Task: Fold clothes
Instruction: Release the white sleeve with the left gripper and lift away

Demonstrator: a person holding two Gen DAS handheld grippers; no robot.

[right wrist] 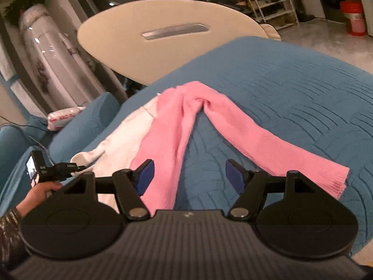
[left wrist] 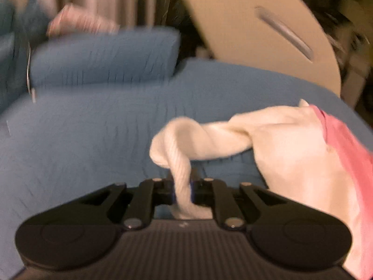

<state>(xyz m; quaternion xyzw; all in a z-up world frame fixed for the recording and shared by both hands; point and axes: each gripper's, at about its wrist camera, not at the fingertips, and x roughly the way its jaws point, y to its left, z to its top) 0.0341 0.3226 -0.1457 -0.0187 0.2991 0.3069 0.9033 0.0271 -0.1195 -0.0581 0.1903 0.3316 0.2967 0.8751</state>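
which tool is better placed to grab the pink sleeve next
Right. The right tool is open and empty, just above the pink sleeve on the blue bedspread. The left tool is already clamped on the white sleeve.

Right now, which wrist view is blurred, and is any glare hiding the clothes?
Left wrist view: motion-smeared throughout, though the twisted white knit sleeve pinched in the left claw stays readable. Right wrist view: sharp, the pink knit garment evenly lit, without glare; fisheye bends both.
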